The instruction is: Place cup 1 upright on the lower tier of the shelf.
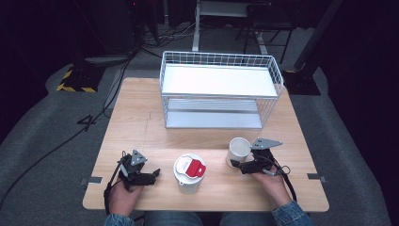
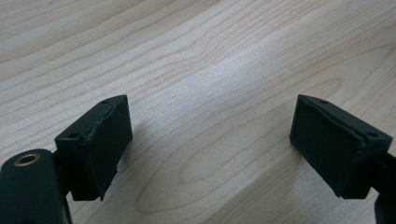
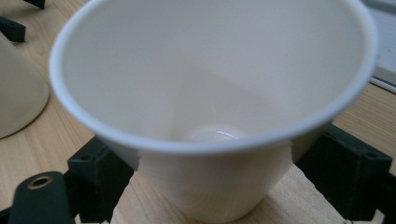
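Right gripper view: the right gripper [image 3: 224, 175] straddles the open white cup [image 3: 212, 107] near the table's front right, contact unclear; squeezing could crush or tip it; the left gripper [image 2: 210, 144] is spread, empty.

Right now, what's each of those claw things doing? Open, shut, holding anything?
Left gripper: open, nothing between its jaws, only bare table.
Right gripper: jaws on either side of the white cup; whether they grip it cannot be told.
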Demonstrator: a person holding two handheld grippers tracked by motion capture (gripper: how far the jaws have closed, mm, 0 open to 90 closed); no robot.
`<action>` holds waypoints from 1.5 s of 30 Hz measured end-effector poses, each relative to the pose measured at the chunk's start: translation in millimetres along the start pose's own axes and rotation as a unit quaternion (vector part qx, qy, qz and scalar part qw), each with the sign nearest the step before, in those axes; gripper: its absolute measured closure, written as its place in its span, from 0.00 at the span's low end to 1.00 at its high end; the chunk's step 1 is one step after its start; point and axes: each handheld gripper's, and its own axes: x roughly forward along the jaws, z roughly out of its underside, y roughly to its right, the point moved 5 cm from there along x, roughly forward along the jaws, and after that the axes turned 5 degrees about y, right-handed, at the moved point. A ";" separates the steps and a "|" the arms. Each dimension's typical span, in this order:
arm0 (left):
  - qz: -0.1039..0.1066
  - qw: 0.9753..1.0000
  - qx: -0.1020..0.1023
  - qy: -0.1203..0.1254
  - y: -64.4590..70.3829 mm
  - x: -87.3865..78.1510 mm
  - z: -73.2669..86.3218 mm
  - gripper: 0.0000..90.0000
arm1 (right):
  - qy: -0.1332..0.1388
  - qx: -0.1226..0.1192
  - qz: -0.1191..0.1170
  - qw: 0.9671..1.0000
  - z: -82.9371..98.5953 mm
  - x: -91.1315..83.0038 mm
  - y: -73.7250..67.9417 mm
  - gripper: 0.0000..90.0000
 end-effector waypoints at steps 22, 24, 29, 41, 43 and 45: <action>0.000 1.000 0.000 0.000 0.0 0.0 0.0 0.15 | 0.009 -0.010 0.016 1.000 1.3 3.1 -1.9 0.25; 0.000 1.000 0.000 0.000 0.0 0.0 0.0 0.15 | 0.008 -0.012 0.018 1.000 1.1 2.8 -2.1 0.25; 0.000 1.000 0.000 0.000 0.0 0.0 0.0 0.15 | 0.008 -0.012 0.018 1.000 0.6 1.7 -2.3 0.25; 0.000 1.000 0.000 0.000 0.0 0.0 0.0 0.15 | 0.020 -0.019 0.024 0.999 -12.8 -8.4 -2.1 0.25; 0.000 1.000 0.000 0.000 0.0 0.0 0.0 0.15 | 0.022 -0.019 0.024 0.999 -14.5 -9.1 -1.7 0.25; 0.000 1.000 0.000 0.000 0.0 0.0 0.0 0.15 | 0.023 -0.018 0.025 0.999 -17.9 -10.4 -0.9 0.25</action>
